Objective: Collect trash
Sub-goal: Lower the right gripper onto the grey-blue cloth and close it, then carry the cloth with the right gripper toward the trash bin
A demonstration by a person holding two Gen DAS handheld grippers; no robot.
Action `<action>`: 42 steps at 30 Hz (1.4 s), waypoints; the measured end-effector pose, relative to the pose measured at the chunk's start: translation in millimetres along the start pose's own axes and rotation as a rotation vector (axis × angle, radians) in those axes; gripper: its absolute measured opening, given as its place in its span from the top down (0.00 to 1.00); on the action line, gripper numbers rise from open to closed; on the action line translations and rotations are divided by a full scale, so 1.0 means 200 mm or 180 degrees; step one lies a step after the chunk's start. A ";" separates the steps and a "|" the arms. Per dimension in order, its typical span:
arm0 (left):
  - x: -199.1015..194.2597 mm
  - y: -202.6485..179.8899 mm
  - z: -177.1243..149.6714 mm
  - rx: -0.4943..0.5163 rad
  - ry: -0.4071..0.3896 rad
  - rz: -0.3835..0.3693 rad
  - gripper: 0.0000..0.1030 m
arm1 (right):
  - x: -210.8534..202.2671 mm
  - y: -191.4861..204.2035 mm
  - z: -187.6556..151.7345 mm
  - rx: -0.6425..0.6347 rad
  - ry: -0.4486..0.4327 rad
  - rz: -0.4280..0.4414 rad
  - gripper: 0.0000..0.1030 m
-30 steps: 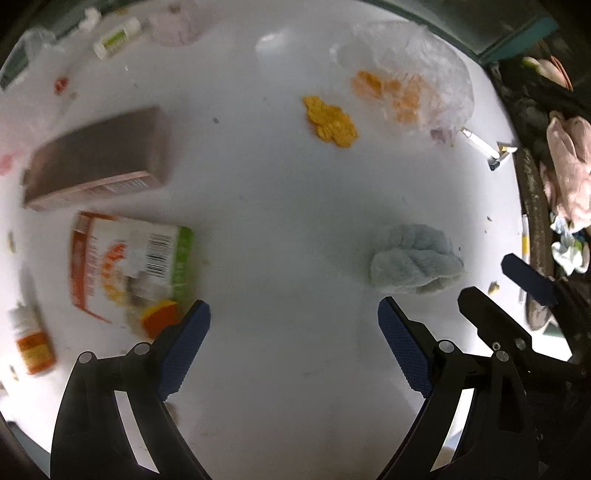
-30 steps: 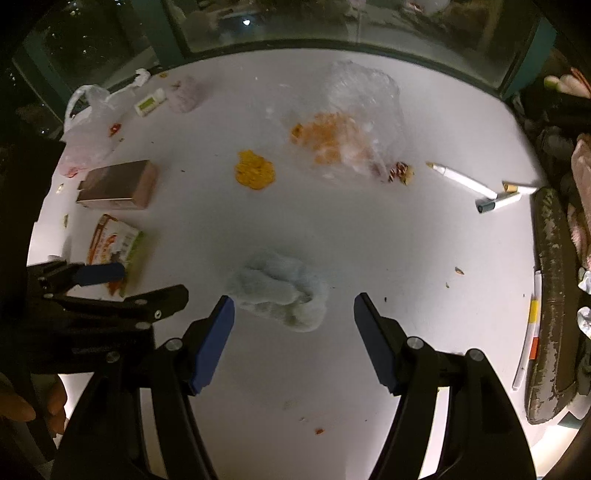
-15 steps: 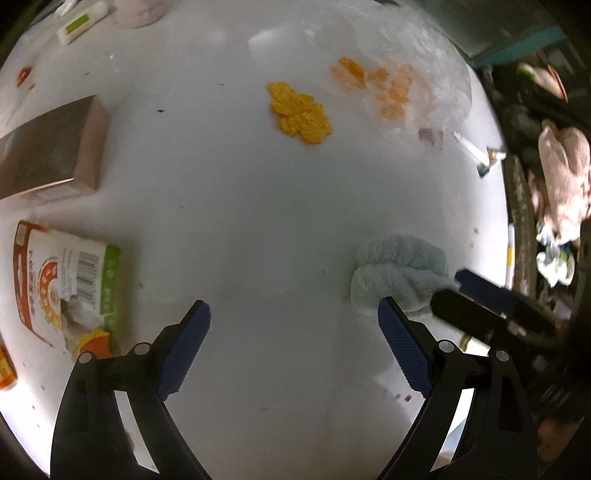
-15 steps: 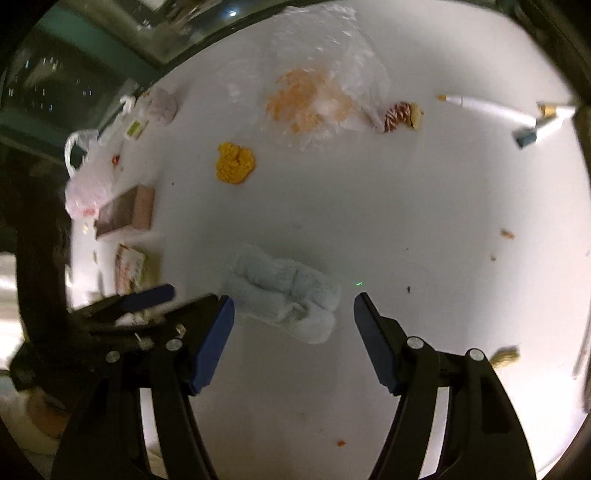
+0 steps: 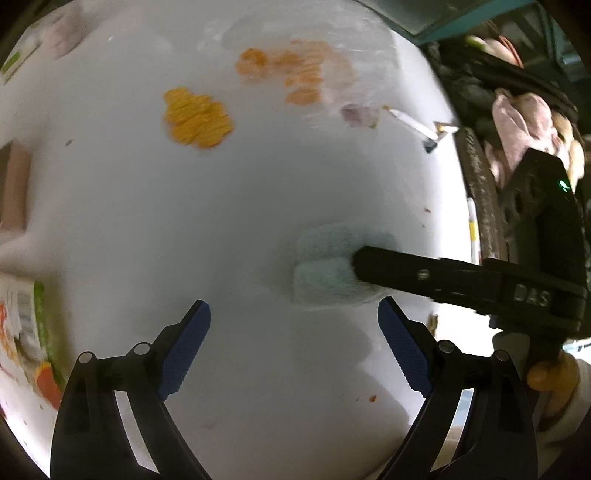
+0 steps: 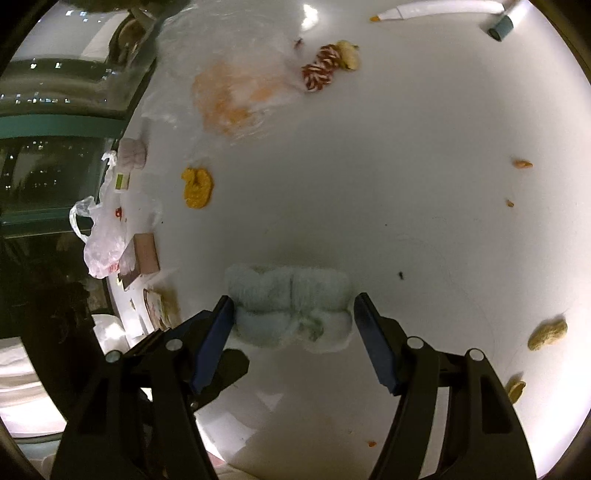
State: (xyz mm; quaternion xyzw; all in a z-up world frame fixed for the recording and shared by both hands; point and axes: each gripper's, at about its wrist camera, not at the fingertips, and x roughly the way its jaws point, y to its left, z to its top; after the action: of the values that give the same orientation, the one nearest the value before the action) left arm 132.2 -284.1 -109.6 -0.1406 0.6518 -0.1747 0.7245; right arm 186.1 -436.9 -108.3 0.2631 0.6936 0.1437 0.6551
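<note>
A pale blue fluffy cloth (image 6: 290, 306) lies on the white round table (image 6: 406, 221). My right gripper (image 6: 293, 341) is open, its two fingers on either side of the cloth, close to its ends. In the left wrist view the cloth (image 5: 325, 267) lies just ahead and right of my open, empty left gripper (image 5: 293, 343), with the right gripper's black finger (image 5: 424, 275) over it. An orange scrap (image 6: 198, 187) and a clear plastic bag with orange bits (image 6: 236, 92) lie farther off.
A red-and-white candy wrapper (image 6: 319, 72), white markers (image 6: 443, 9), crumbs and peanut shells (image 6: 546, 334) lie to the right. A brown box (image 6: 144, 256), a snack packet (image 5: 26, 317) and a thin plastic bag (image 6: 99, 240) sit to the left. Clutter borders the table's right edge (image 5: 517, 122).
My right gripper has come down and forward, so its fingers now bracket the blue cloth. My left gripper has swung right toward the cloth, and the box and packet slid off to the left.
</note>
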 end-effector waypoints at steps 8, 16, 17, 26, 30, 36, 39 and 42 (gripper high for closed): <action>0.11 -0.10 0.08 0.0226 0.0001 0.0068 0.15 | 0.01 -0.02 0.03 0.0007 0.0025 0.0109 0.51; 0.12 -0.11 0.10 0.0247 0.0016 0.0008 0.63 | 0.00 -0.04 0.05 0.0115 -0.0010 0.0196 0.61; 0.12 -0.09 0.10 0.0184 0.0021 -0.0034 0.65 | 0.00 -0.04 0.04 0.0109 -0.0019 0.0210 0.61; -0.04 -0.20 0.05 0.0404 -0.0097 0.0125 0.67 | -0.11 0.05 -0.03 0.0007 -0.0180 0.0296 0.61; -0.16 -0.29 -0.02 0.0510 -0.0223 0.0211 0.67 | -0.20 0.09 -0.12 -0.0077 -0.0332 0.0366 0.61; -0.29 -0.44 -0.14 0.0658 -0.0390 0.0258 0.67 | -0.36 0.10 -0.28 -0.0134 -0.0567 0.0459 0.61; -0.32 -0.54 -0.20 0.0742 -0.0458 0.0285 0.66 | -0.44 0.06 -0.35 -0.0128 -0.0668 0.0508 0.61; -0.33 -0.62 -0.26 0.0810 -0.0507 0.0335 0.66 | -0.50 0.03 -0.42 -0.0158 -0.0742 0.0524 0.61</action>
State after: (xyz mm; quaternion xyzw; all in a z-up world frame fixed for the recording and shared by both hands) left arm 65.4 -365.6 -2.1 -0.0267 0.5713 -0.2060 0.7940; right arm 104.9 -476.0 -13.4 0.3177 0.5850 0.1826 0.7235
